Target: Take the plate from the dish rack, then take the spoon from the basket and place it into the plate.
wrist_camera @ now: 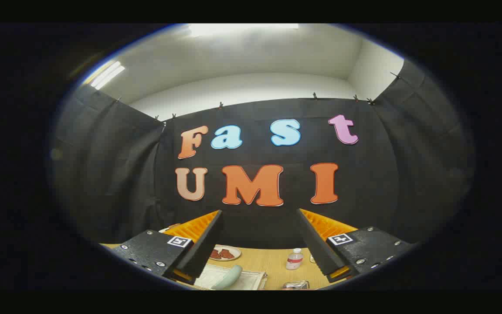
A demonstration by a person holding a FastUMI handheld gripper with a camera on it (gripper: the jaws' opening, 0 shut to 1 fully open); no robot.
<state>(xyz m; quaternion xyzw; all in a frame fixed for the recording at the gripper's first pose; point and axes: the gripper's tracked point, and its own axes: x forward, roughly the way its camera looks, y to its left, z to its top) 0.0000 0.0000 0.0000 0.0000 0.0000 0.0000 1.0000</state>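
The tongs (259,218) are raised, their two fingers (205,244) spread wide apart, gripping nothing.

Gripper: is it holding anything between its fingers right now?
No. The gripper is open, its fingers spread wide with only the table beyond.

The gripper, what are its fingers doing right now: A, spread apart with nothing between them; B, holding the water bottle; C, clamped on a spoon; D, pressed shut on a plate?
A: the gripper has its fingers spread wide and bare, raised above the table, with the small bottle standing well beyond them.
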